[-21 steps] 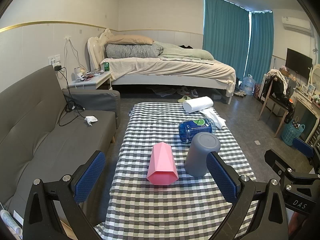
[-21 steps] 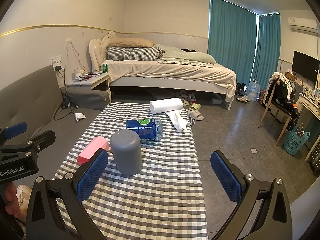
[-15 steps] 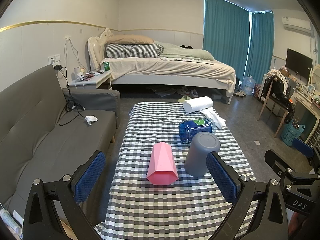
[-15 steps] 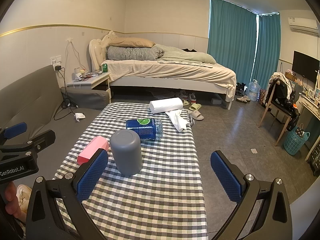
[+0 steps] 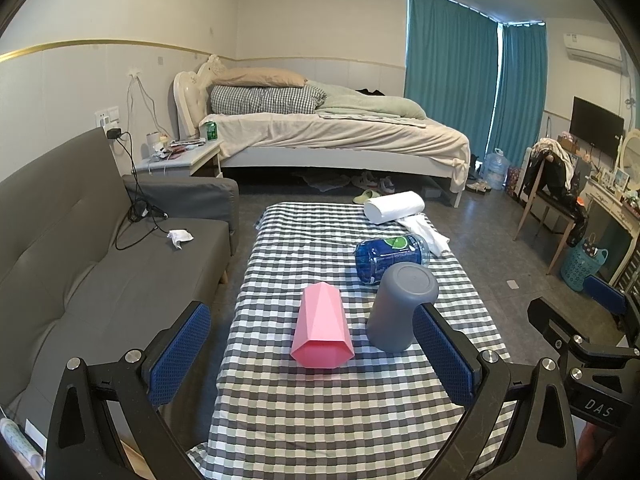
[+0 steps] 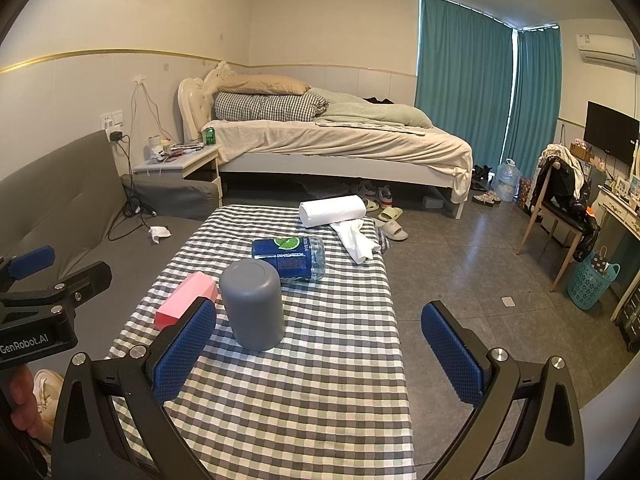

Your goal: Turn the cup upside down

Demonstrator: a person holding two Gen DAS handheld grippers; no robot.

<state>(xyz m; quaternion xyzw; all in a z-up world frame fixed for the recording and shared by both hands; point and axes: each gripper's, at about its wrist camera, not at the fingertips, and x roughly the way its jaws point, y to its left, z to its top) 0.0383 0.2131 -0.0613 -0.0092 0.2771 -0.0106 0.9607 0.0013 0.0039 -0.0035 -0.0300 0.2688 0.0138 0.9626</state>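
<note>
Cup: the grey cup [image 5: 401, 307] is a plain, matte, smooth-sided cylinder with rounded edges. It stands with its closed base up and its mouth down on the table [image 5: 320, 408]. No handle or marking shows in either view.
Cup position: near the middle of the checked cloth, toward the right side in the left wrist view. It sits just in front of the blue bottle [image 5: 390, 256] and beside the pink box [image 5: 321, 332], apart from both.
Pink box: faceted, lying on its side, its long axis running away from the camera.
Blue bottle: lying on its side, with a green lime on the label.
Far end of table: a white paper roll [image 5: 394, 207] with a loose white cloth [image 6: 357, 240] beside it.
Left gripper [image 5: 312, 354]: fingers spread wide, holding nothing, short of the cup and box.
Right gripper [image 6: 320, 350]: fingers spread wide, holding nothing; the cup stands beyond its left finger [image 6: 185, 348].
</note>
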